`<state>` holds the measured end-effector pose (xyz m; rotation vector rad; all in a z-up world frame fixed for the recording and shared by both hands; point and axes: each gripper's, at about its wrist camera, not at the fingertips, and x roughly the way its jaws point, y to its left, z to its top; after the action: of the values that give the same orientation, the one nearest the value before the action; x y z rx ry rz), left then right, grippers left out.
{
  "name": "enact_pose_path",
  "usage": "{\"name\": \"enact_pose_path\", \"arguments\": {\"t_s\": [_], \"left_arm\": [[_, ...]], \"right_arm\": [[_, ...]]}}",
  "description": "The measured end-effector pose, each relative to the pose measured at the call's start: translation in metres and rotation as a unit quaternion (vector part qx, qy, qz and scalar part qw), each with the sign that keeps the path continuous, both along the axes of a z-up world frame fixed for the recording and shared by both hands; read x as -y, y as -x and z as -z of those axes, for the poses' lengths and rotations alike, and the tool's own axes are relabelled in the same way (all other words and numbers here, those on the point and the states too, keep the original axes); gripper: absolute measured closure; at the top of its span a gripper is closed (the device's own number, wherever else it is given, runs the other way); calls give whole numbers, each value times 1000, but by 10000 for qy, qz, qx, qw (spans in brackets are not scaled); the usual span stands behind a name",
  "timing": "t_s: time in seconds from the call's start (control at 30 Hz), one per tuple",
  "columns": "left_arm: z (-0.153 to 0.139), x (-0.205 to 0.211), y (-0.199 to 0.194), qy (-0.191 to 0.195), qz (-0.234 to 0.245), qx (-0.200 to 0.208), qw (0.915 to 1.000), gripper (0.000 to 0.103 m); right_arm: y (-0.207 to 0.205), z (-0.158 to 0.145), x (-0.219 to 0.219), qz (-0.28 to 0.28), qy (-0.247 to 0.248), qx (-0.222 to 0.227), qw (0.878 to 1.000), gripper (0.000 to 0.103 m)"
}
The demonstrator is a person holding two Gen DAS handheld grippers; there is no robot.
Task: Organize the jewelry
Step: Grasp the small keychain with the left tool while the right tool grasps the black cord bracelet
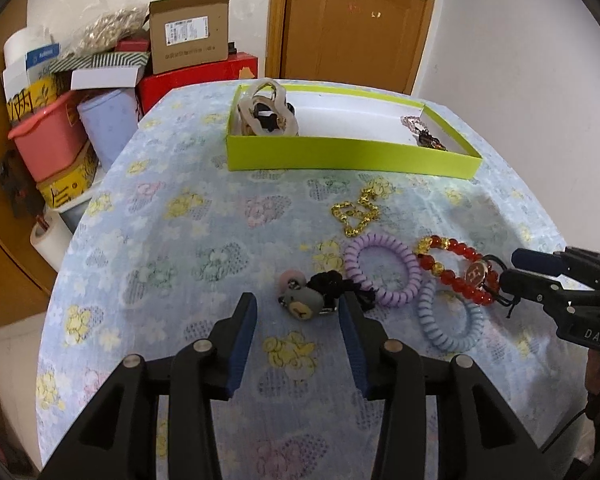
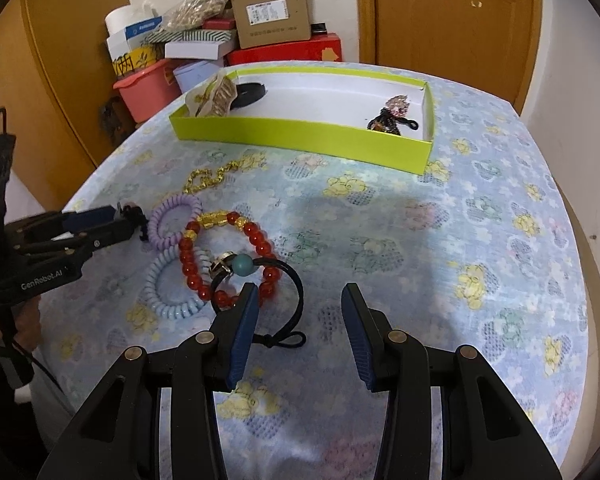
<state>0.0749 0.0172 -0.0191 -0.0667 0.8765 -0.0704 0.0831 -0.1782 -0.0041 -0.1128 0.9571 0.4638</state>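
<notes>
Blue-padded jaws of the left gripper (image 1: 296,308) stand wide apart around a grey bear hair tie (image 1: 305,300) on the flowered tablecloth (image 1: 172,240), not pressing it. Beside it lie a purple coil tie (image 1: 382,270) and red bead bracelet (image 2: 228,256). Rightmost, the right gripper (image 2: 298,300) hangs with jaws apart over a black cord tie (image 2: 288,312), the green box (image 2: 300,136) beyond.

We see our left gripper (image 1: 296,304) at the bottom of its own view: black angular plastic arms, round brass-coloured pivot pins, and fingers faced with ribbed dark-blue pads (image 1: 242,344). Our right gripper (image 2: 298,296) is built the same. At the left edge of the right view the left tool's body reads "GenRobot.AI" in white, with a thin black cable trailing below. At the right edge of the left view, white letters read "DAS".
</notes>
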Motion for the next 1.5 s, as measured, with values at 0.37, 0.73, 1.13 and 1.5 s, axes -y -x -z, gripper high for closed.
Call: {"name": "enact_pose_path", "arguments": {"t_s": [0.37,0.73,1.13,1.5], "left_arm": [[1,3,-5,-203,23,127,9997,69],[1,0,-4,-85,4,83,9999,103],[-15,-11,-4,352,35,227,9991,93],[-10,-14,-44,289,12,223,9993,46]], "right_arm": [[2,4,-3,-158,198,42,9997,91],[9,-1,-4,-197,113,129,9997,102],[19,-18,1,-105,-14,312,9995,101],[17,-19,4,-57,-45,315,9995,101]]}}
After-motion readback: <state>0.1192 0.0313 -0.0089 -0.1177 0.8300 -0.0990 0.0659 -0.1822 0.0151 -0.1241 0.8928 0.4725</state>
